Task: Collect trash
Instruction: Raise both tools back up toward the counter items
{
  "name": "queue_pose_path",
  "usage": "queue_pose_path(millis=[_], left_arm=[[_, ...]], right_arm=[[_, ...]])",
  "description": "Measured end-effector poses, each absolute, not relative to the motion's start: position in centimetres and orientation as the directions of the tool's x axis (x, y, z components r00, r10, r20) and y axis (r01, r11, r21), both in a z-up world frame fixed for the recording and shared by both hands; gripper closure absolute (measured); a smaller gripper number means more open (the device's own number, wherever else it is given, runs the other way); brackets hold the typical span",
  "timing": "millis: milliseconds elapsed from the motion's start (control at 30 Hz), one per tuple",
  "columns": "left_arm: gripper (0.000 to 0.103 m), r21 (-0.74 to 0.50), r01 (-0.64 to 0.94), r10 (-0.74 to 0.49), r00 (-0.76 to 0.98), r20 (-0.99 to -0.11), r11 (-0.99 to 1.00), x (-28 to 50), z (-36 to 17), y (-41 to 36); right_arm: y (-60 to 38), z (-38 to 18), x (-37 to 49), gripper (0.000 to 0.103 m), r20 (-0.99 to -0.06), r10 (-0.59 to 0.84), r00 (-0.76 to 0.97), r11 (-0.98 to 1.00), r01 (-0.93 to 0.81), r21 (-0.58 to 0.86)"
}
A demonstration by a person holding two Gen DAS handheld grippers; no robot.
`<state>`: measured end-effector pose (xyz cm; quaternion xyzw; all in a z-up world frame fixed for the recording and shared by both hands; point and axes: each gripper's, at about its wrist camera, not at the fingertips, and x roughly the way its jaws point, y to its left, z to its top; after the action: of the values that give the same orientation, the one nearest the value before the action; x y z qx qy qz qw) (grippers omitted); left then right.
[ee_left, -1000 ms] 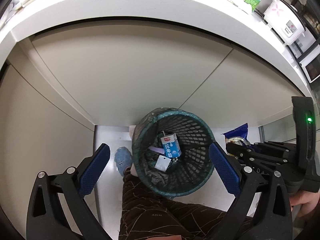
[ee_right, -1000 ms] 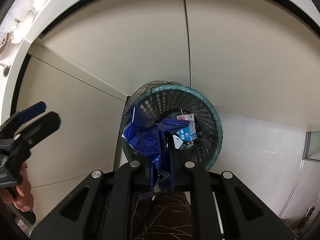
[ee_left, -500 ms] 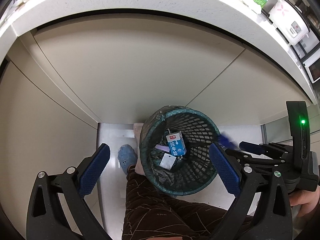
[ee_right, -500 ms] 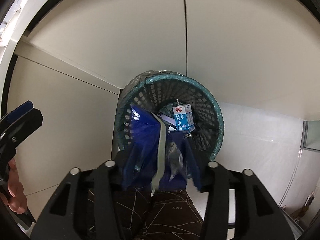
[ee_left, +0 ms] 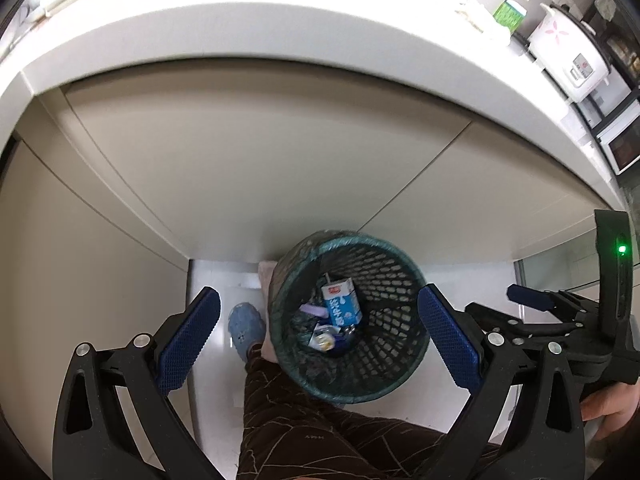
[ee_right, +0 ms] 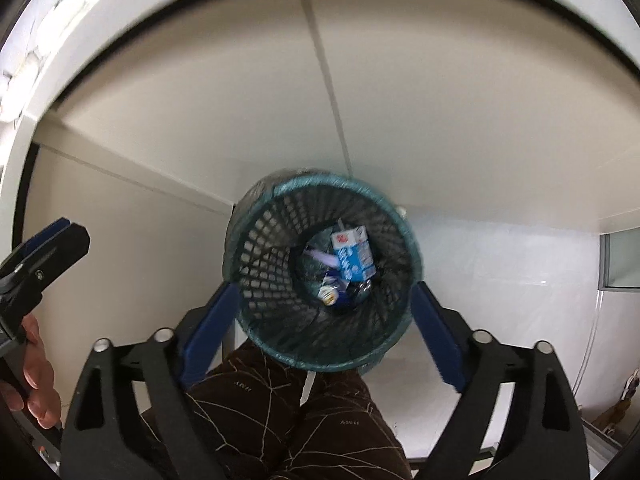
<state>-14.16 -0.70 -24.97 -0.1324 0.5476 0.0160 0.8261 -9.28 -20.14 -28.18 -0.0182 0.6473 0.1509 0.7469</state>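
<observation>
right gripper [ee_right: 320,332]: its jaws had just been swinging apart and stood wide open over the bin, with nothing between the blue pads. Fully let go.

blue wrapper [ee_right: 340,292]: a second earlier it was pinched in the right gripper and hanging over the rim; half a second earlier it was slipping loose between the spreading jaws. By this moment it was down at the bottom of the bin, I think the crumpled blue and white bit next to the carton. The picture was blurry there, so I can't say exactly how it lay.

bin [ee_left: 400,376]: green mesh basket on the floor against the cabinet front [ee_left: 260,160], just beyond the person's knee [ee_left: 320,432]. It hadn't shifted or tipped between frames as far as I could tell.

milk carton [ee_left: 341,304]: leaning in the bin bottom, same spot as before, with a small purple scrap [ee_left: 311,310] beside it.

left gripper [ee_left: 316,336]: jaws spread wide and empty, looking down at the bin, pretty much as it was a second earlier. No grip on anything.

what it means: that piece looked binned, so this drop was done and both grippers were free.

what's left: a green carton [ee_left: 509,14] and some bits sat up on the counter [ee_left: 280,28], probably more to collect.
</observation>
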Motion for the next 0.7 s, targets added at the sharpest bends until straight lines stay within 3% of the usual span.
queue_pose_path(millis=[167,700], left_arm=[[0.006,-0.221,-0.168,-0.127,0.442,-0.888,0.961,-13.7,-22.4,-1.3],[0.006,-0.178,-0.089,-0.097,0.569,-0.817,0.98,-10.4,-14.2,-3.4]], right_arm=[[-22.0,-24.8,-8.6,0.008,-0.961,0.194,0.195,0.969,-0.193,0.156],[-24.8,-14.8,-5.6,0.008,-0.875,0.238,0.421,0.963,-0.219,0.156]])
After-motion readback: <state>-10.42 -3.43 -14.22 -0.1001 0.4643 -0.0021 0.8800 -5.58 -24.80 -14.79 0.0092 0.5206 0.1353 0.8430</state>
